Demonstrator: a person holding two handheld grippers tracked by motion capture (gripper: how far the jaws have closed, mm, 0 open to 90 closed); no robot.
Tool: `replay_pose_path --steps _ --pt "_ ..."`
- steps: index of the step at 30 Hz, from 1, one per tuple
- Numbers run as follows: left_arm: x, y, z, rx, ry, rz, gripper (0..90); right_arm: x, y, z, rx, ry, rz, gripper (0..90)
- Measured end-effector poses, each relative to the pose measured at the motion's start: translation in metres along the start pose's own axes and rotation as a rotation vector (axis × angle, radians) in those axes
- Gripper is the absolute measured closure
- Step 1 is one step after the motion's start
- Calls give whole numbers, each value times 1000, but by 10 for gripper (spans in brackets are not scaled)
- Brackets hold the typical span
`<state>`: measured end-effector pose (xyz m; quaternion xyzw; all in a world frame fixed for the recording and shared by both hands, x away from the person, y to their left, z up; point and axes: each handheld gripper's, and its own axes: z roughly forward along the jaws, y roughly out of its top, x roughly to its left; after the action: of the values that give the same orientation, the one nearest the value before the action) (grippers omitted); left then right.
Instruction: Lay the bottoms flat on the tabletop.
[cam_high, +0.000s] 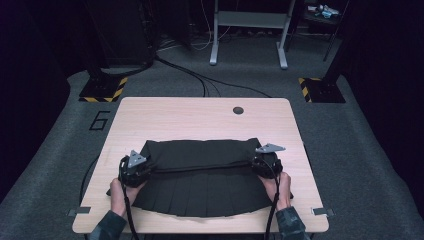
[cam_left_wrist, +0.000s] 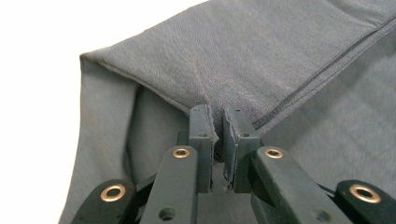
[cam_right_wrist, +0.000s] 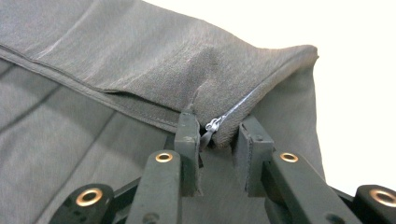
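A black pleated skirt (cam_high: 200, 187) lies across the near half of the wooden table (cam_high: 200, 120). My left gripper (cam_high: 142, 167) holds its left end and my right gripper (cam_high: 261, 164) its right end, with a taut edge of cloth running between them. In the left gripper view the gripper (cam_left_wrist: 219, 126) is shut, pinching a fold of the grey-looking skirt (cam_left_wrist: 261, 56). In the right gripper view the gripper (cam_right_wrist: 217, 133) is clamped on the skirt (cam_right_wrist: 116, 51) at the end of a silver zipper (cam_right_wrist: 233, 112). The pleats fan out toward the person.
A round cable hole (cam_high: 238, 110) sits in the table's far right part. Beyond the table are a grey desk frame (cam_high: 248, 20), floor cables (cam_high: 200, 80) and two stands on yellow-black striped bases (cam_high: 102, 90) (cam_high: 322, 90). Bare wood lies behind the skirt.
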<state>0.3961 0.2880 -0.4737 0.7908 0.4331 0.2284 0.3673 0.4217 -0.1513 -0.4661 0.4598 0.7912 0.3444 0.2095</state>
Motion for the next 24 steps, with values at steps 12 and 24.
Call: replay_pose_path --steps 12,24 --pt "62 114 30 -35 143 -155 373 -44 127 36 17 -106 153 470" --pt "52 49 3 7 84 -126 241 -32 61 8 22 -67 109 288"
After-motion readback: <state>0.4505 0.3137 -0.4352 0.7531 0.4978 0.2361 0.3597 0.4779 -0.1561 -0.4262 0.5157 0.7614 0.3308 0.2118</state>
